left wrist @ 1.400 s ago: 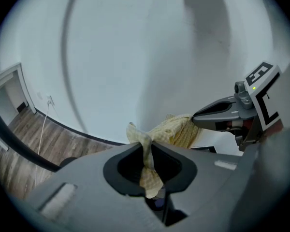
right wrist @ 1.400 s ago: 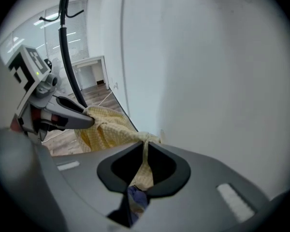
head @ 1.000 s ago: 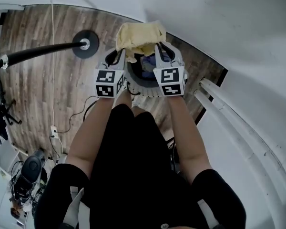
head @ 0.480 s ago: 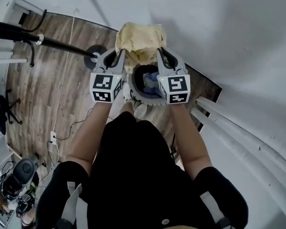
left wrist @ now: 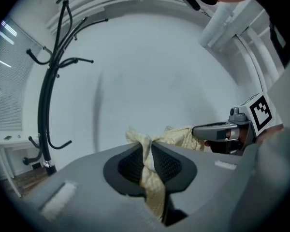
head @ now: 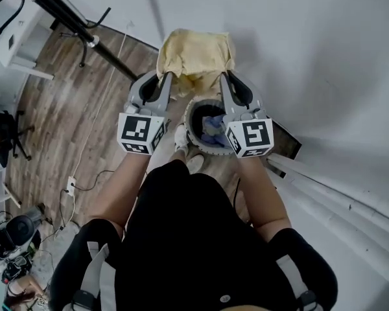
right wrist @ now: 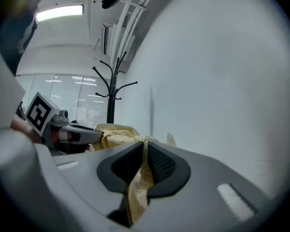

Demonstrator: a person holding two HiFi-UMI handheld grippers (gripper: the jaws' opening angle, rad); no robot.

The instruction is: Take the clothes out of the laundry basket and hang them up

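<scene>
Between the jaws of my left gripper point(left wrist: 148, 151) a fold of the pale yellow cloth garment point(head: 196, 54) is pinched tight. My right gripper point(right wrist: 144, 154) is clamped on another edge the same way. The garment is bunched between both grippers, held up over the round grey laundry basket point(head: 190, 127), which has blue clothes point(head: 212, 125) inside and sits on the wood-plank floor point(head: 65, 109) by my feet. White wall point(head: 311, 50) ahead, black coat stand point(left wrist: 43, 124) to my left.
</scene>
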